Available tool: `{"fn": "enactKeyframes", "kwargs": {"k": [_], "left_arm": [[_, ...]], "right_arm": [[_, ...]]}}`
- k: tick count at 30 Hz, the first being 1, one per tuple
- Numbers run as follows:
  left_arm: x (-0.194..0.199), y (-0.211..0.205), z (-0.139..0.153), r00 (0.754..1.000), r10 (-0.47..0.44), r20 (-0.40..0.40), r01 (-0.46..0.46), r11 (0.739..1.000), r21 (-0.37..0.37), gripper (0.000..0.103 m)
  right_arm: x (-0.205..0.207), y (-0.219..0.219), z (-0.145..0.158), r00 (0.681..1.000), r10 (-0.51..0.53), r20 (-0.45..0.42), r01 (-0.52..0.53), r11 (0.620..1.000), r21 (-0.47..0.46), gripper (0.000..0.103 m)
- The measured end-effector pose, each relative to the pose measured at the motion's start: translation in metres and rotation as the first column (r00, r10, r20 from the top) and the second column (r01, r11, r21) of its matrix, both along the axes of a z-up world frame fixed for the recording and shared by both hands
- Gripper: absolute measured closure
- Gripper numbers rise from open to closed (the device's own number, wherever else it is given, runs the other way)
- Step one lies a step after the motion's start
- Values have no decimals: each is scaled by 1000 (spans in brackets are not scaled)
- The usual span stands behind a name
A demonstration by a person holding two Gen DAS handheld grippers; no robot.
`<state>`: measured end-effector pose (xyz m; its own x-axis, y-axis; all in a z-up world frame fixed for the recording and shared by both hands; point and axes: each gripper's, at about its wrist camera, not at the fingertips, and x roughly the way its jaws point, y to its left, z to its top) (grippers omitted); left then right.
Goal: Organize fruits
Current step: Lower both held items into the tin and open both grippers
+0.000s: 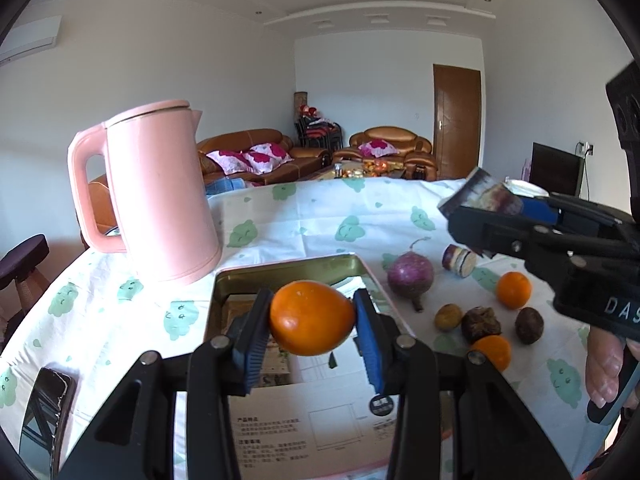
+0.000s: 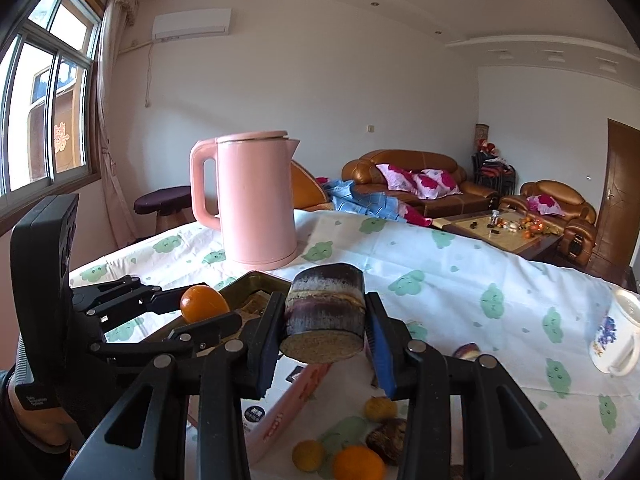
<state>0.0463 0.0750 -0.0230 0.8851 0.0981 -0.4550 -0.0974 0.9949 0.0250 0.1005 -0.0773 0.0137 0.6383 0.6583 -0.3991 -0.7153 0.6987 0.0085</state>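
My left gripper (image 1: pixel 313 322) pinches a smooth orange fruit (image 1: pixel 312 318), egg-shaped with a pointed end, between its two blue pads (image 1: pixel 370 344). The fruit hangs just above the open gold metal tin (image 1: pixel 288 272), a shallow rectangular box lying directly beyond the jaws on the table. Further beyond and to the left of the jaws stands a tall pink plastic kettle (image 1: pixel 160 196) with its lid shut.

My right gripper (image 2: pixel 326 320) clamps a short cut section of purple sugarcane (image 2: pixel 326 314), a stubby cylinder with a pale sawn end facing me. It is held off the table, and the same gold tin sits just beyond and left of these jaws. In the left wrist view this gripper comes in from the right, with the sugarcane at its tip above the cloth.

To the right of the left jaws, loose on the white tablecloth with green cartoon prints (image 1: pixel 304 216), lie a round purple turnip with a stalk (image 1: pixel 410 274), a second short sugarcane piece (image 1: pixel 460 260), two round oranges (image 1: pixel 514 290), two dark wrinkled passion fruits (image 1: pixel 529 325) and one small yellowish fruit (image 1: pixel 448 317). None of these touches the tin.

A black phone (image 1: pixel 44 416) lies left of and behind the left jaws. A white floral ceramic mug (image 2: pixel 616 332) stands well right of the right jaws.
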Motion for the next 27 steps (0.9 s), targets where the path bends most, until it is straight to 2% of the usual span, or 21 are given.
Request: {"fn": "enactKeyframes", "kwargs": {"k": [14, 27], "left_arm": [[19, 27, -7, 997, 30, -65, -30, 1000, 3, 61], [33, 40, -15, 992, 38, -119, -35, 999, 24, 61]], "right_arm": [[18, 53, -22, 997, 50, -56, -54, 996, -75, 61], [30, 71, -35, 993, 37, -110, -49, 993, -111, 61]]}}
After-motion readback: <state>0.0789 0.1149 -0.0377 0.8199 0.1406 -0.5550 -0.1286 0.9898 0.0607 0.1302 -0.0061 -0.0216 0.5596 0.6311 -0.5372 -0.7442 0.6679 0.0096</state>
